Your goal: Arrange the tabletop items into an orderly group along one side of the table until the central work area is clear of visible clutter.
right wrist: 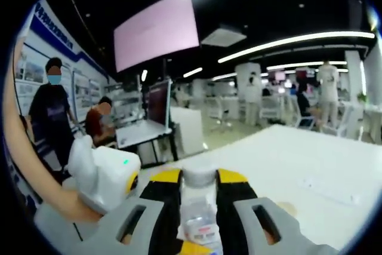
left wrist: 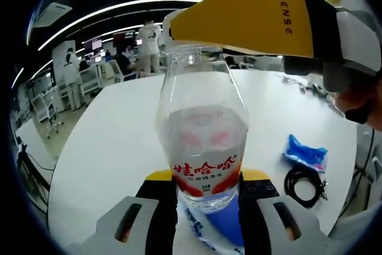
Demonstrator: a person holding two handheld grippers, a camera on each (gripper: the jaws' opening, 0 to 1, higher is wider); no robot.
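A clear water bottle [left wrist: 203,129] with a red-and-white label stands upright between the jaws of my left gripper [left wrist: 203,192], which is shut on its lower body. The yellow right gripper [left wrist: 250,22] comes in from the upper right and covers the bottle's top. In the right gripper view, the white bottle cap [right wrist: 200,176] sits between the black pads of my right gripper [right wrist: 200,190], which is shut on it. The left gripper [right wrist: 101,177] appears there at lower left, held by a hand. A blue-and-white packet [left wrist: 209,231] lies under the bottle.
On the white table [left wrist: 113,147] a blue packet [left wrist: 305,153] and a coiled black cable [left wrist: 304,180] lie to the right. Small items [left wrist: 307,85] lie at the far right edge. People, desks and chairs [left wrist: 71,82] stand beyond the table.
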